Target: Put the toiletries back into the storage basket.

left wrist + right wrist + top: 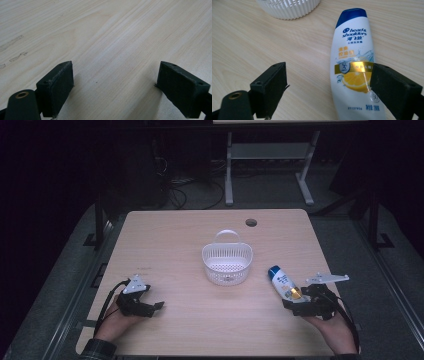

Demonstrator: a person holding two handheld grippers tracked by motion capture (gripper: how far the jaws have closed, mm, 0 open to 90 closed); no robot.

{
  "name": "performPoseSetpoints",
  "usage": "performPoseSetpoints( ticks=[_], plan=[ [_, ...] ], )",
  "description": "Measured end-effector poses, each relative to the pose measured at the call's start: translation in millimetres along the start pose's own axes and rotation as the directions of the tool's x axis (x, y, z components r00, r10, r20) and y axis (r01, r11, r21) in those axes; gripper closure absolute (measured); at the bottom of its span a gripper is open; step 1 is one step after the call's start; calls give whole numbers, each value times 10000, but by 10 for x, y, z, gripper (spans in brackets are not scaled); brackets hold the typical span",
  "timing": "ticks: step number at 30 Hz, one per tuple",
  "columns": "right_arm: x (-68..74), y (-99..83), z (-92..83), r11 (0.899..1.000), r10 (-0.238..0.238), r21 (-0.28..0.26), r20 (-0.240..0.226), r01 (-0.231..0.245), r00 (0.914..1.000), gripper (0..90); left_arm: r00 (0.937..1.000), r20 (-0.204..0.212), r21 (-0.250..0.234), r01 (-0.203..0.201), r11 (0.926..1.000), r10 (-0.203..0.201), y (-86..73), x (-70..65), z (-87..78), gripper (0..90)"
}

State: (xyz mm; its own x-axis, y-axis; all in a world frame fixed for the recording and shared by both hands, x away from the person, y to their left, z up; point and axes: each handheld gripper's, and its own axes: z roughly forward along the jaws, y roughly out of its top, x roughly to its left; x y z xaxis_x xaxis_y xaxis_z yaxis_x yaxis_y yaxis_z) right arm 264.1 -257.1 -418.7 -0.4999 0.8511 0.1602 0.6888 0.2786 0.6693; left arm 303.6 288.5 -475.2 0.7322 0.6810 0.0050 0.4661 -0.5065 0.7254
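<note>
Bottle (282, 283) lies flat on the table (175, 235), right of the basket (227, 263), blue cap pointing away from the person, base at the right gripper (295, 301). That is the spot to watch.

Starting at the left: the left gripper (152, 307) sits low over the near left part of the table, held in the left hand (116, 320), well apart from everything else. In the left gripper view its 2 jaws stand spread wide, bare wood between them, nothing pinched.

On to the middle: the white slotted basket stands upright near the table's centre, handle raised at its far side. The bottle lies near it, apart from it, no contact.

Now the right: the right hand (336, 330) brings its gripper up to the bottle's lower end. In the right gripper view (327, 82) the jaws are spread wide; the white bottle with its lemon label lies slanted between them, closer to the right jaw, which overlaps its edge. The left jaw stands clear of it, wood showing between. No pinch on the bottle here.
</note>
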Motion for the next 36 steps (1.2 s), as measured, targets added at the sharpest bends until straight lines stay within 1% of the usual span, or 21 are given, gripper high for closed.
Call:
performPoseSetpoints(
  ticks=[2, 8, 12, 19, 26, 28, 30, 33, 34, 36],
  plan=[
    [-16, 36, 18, 10000, -66, 13, 185, 65, 9998, 113, 10000, 2, 10, -11, 10000, 11, 0, 1, -1, 131],
    [-46, 94, 63, 9999, -93, 61, 332, 91, 9994, 89, 10000, 1, 4, -5, 10000, 5, 0, 0, 0, 131],
    [-82, 182, 117, 9999, -125, 121, 396, 120, 9991, 86, 10000, -1, 2, 8, 10000, -8, 1, -2, 1, 131],
    [-105, 297, 195, 9996, -227, 172, 365, 221, 9991, 84, 10000, 0, 7, 2, 10000, -2, 1, -1, 0, 131],
    [-130, 371, 271, 9995, -195, 257, 339, 187, 9992, 84, 10000, 2, 7, 2, 10000, -2, 1, -1, 1, 131],
    [-140, 424, 323, 9992, -215, 330, 298, 205, 9993, 83, 10000, 4, 10, 5, 10000, -5, 2, -2, 1, 131],
    [-141, 441, 339, 9992, -202, 362, 314, 191, 9993, 82, 10000, 4, 9, 5, 10000, -5, 2, -2, 1, 131],
    [-153, 503, 405, 9979, -379, 551, 440, 354, 9983, 76, 10000, 7, 9, 6, 10000, -6, 3, -2, 2, 131],
    [-153, 503, 405, 9979, -379, 551, 440, 354, 9983, 76, 10000, 8, 13, 1, 10000, -1, 4, -1, 2, 131],
    [-155, 533, 451, 9967, -398, 724, 504, 361, 9979, 63, 10000, 20, 13, 4, 10000, -4, 5, -1, 4, 131]
  ],
)
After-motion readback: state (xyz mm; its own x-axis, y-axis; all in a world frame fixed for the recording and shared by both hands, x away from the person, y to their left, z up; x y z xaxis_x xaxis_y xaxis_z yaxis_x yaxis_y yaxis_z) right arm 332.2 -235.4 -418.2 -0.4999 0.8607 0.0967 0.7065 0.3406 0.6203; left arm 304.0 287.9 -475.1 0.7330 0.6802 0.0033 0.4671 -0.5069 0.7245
